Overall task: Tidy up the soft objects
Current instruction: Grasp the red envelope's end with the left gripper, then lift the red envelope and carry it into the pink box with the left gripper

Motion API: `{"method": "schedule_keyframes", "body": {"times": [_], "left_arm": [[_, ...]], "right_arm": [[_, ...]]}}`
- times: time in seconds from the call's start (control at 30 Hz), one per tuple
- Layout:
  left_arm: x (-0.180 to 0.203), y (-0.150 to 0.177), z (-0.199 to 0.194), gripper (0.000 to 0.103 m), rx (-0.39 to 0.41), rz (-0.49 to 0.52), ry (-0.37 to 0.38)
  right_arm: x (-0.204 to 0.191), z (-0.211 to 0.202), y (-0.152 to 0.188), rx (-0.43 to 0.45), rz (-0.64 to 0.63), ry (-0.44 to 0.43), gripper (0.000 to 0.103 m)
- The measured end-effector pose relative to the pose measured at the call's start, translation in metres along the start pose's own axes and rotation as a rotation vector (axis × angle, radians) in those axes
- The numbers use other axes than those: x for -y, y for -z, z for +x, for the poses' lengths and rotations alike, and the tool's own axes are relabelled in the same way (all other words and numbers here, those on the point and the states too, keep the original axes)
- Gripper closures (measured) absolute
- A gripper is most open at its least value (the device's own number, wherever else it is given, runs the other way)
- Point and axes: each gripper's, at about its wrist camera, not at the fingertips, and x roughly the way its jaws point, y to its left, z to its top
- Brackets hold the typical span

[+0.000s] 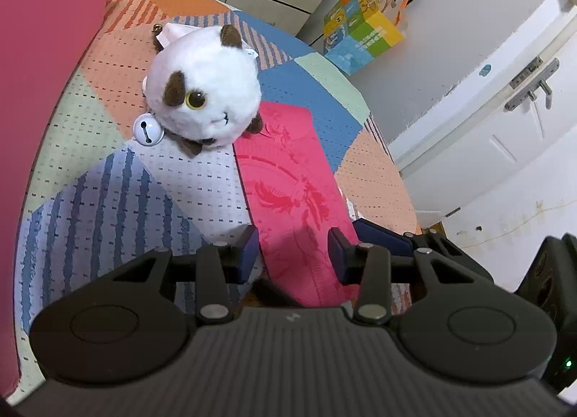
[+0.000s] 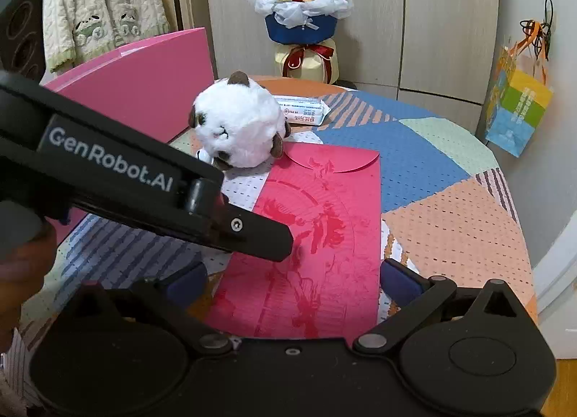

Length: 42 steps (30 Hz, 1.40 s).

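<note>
Hovering both grippers over red envelope (image 2: pixel 317 247) on patchwork table (image 2: pixel 450 229); we read this as approach step, nothing gripped. Left gripper (image 1: pixel 294 254) jaws apart, straddling envelope's near end. Right gripper (image 2: pixel 292 281) jaws spread wide around envelope. Plush (image 1: pixel 205 88) sits at envelope's far corner, probably touching it, beside pink box (image 2: pixel 144 81). Next: we reach forward, close on plush.

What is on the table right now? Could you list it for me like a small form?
surface: round table with patchwork cloth
toy: white plush cat, bell at its neck
flat item: red envelope, toy touching its far end
behind toy: pink box, white packet
left gripper: open, over envelope
right gripper: open, straddling envelope's near end
</note>
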Motion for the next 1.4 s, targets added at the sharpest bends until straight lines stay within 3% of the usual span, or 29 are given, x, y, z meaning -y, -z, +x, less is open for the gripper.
{"method": "schedule_keyframes", "body": {"times": [0.03,0.27,0.4,0.47,0.5,0.6,0.83,1.1,1.4], "left_arm": [[0.0,0.0,0.0,0.063,0.0,-0.002,0.006],[0.005,0.006,-0.001,0.061,0.053,0.029,-0.03],[0.01,0.01,-0.001,0.054,0.073,0.039,-0.036],[0.013,0.013,0.0,0.058,0.08,0.062,-0.045],[0.017,0.016,0.0,0.073,0.076,0.093,-0.048],[0.025,0.025,-0.001,0.078,0.085,0.124,-0.068],[0.034,0.035,-0.015,0.079,0.103,0.171,-0.089],[0.046,0.044,-0.047,0.079,0.04,0.226,-0.034],[0.051,0.055,-0.104,0.079,0.069,0.274,0.0]], "right_arm": [[0.003,-0.002,0.001,0.018,0.01,0.013,0.008],[0.007,-0.007,0.007,0.037,0.038,0.003,0.009],[0.015,-0.014,0.012,0.061,0.115,-0.029,0.009],[0.02,-0.019,0.015,0.069,0.162,-0.061,0.009],[0.021,-0.022,0.017,0.072,0.176,-0.073,0.009],[0.016,-0.024,0.023,0.077,0.173,-0.061,0.009],[0.01,-0.034,0.027,0.076,0.186,-0.052,0.009],[-0.007,-0.063,0.026,0.033,0.112,-0.028,0.009],[-0.039,-0.108,0.012,0.056,-0.032,-0.02,0.009]]}}
